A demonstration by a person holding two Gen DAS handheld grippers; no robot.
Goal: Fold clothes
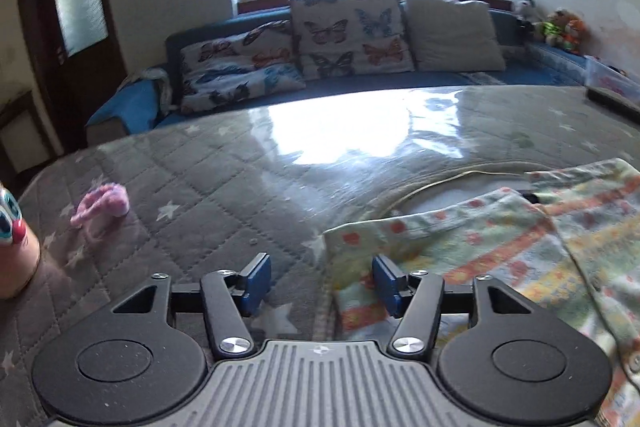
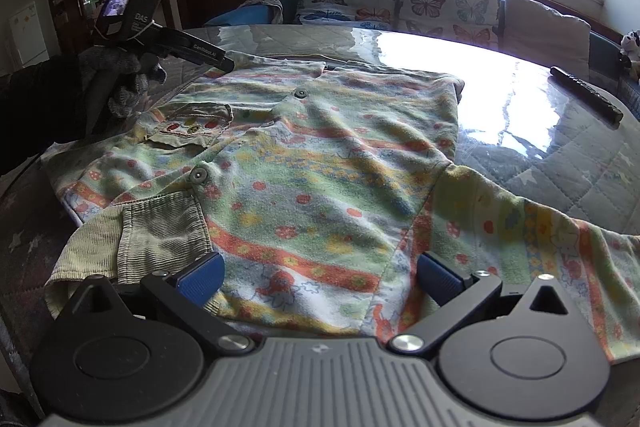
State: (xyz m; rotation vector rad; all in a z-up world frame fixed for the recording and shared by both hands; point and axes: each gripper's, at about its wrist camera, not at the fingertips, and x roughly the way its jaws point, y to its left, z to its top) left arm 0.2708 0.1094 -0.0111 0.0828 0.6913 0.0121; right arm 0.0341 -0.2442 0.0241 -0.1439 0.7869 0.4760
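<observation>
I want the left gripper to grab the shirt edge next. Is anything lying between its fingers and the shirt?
Nothing visible does. The left gripper is open right at the edge of the patterned shirt, one finger already over the cloth. The pink scrap lies well off to the side.

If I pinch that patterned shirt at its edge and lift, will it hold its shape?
Probably not. The shirt lies rumpled with soft wrinkles, so it should droop. Its sleeve sprawls loose and would likely trail. On the glossy table cover it may slide.
</observation>
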